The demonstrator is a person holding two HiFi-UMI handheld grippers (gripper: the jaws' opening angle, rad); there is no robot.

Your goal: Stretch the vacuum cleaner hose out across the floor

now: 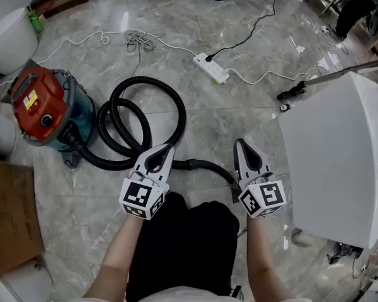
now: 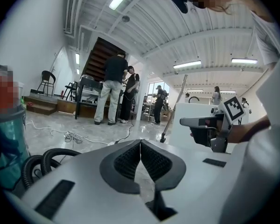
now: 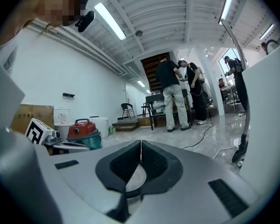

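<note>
Our left gripper (image 1: pixel 166 147) and right gripper (image 1: pixel 239 143) hover with jaws pressed together, empty. The hose (image 1: pixel 178 109) lies in 2 loops on the floor beside the vacuum cleaner (image 1: pixel 45 109). It looks light, ribbed and springy, so we would pinch near its free end (image 1: pixel 215 168).

From overhead, the head camera looks steeply down on the left claw (image 1: pixel 166 148) and right claw (image 1: pixel 241 143) near below it, with the floor (image 1: pixel 239 106) beyond. Each claw's own camera sits low, facing level across the room along its jaws. All three catch the vacuum cleaner (image 1: pixel 47 109); both claw cameras share the standing people (image 3: pixel 175 94).
</note>
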